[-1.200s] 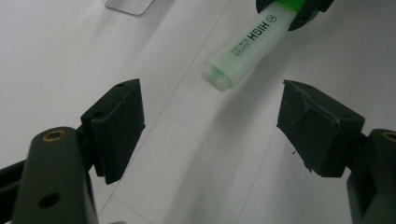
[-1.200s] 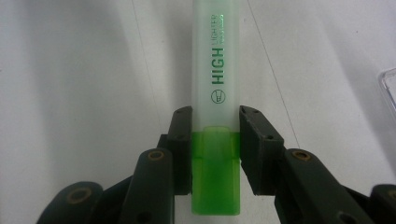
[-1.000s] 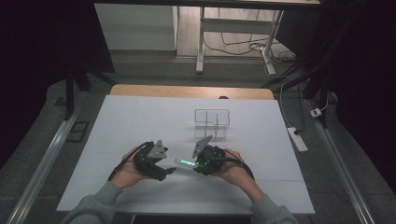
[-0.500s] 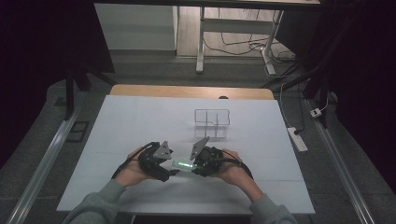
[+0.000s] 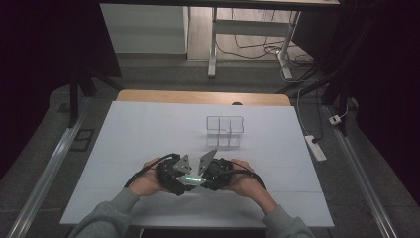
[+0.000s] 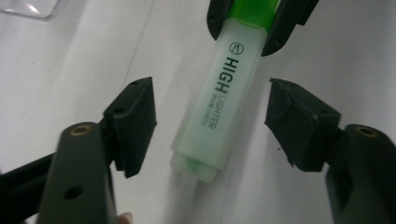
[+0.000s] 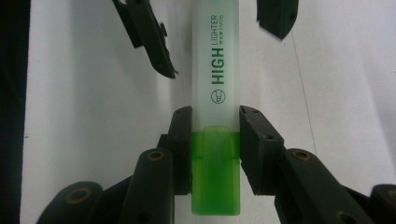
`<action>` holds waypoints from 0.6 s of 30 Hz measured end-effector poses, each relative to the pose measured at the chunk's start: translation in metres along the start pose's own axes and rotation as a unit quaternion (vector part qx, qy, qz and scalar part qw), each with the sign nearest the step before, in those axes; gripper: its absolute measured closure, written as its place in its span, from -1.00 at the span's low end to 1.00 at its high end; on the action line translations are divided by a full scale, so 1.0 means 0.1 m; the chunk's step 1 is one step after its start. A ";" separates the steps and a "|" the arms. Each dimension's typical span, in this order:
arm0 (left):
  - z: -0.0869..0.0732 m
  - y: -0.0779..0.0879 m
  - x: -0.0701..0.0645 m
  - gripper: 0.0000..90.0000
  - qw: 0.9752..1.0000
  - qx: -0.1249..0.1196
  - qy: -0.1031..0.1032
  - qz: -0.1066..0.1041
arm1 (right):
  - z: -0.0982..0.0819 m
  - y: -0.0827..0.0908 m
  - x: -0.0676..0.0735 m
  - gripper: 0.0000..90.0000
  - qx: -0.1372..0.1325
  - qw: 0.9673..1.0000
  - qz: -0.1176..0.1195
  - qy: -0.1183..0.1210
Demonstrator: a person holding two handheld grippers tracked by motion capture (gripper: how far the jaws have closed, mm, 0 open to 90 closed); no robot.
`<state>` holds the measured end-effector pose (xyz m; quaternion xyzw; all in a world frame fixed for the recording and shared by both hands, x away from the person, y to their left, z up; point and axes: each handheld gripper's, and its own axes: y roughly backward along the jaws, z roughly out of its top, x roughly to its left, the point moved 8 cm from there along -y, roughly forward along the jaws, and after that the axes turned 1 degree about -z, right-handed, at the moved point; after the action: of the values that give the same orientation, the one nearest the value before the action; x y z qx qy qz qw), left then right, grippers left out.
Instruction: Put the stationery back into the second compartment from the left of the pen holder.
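Two grippers meet near the tabletop's [image 5: 148,129] front edge. Your right gripper [image 7: 215,135] has its fingers clamped on the green highlighter [image 7: 215,93] at its cap. Your left gripper [image 6: 210,126] has been closing its fingers, which flank the highlighter's pale barrel without touching.

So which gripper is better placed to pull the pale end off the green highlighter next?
Probably the left gripper. Its jaws, which have just been closing, straddle the highlighter at its pale end, not yet touching. The right gripper is already shut on the green end, so it can only hold.
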<state>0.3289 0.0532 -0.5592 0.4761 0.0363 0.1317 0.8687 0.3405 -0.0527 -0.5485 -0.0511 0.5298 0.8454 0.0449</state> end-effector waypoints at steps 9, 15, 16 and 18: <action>0.01 -0.05 -0.06 0.28 0.999 0.010 -0.027 -0.014 | 0.02 0.00 0.05 0.48 0.001 1.000 0.013 0.017; 0.01 -0.09 -0.13 0.42 0.999 0.013 -0.036 -0.019 | 0.00 -0.01 0.09 0.45 0.011 0.999 0.015 0.035; 0.01 -0.10 -0.13 0.44 0.999 0.012 -0.033 -0.018 | 0.00 0.00 0.08 0.45 0.007 0.999 0.013 0.035; 0.01 -0.10 -0.13 0.44 0.999 0.013 -0.031 -0.021 | 0.00 0.00 0.08 0.45 0.004 0.999 0.015 0.035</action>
<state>0.3182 0.0437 -0.5680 0.4903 0.0212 0.0985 0.8657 0.3322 -0.0524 -0.5494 -0.0723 0.5352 0.8415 0.0139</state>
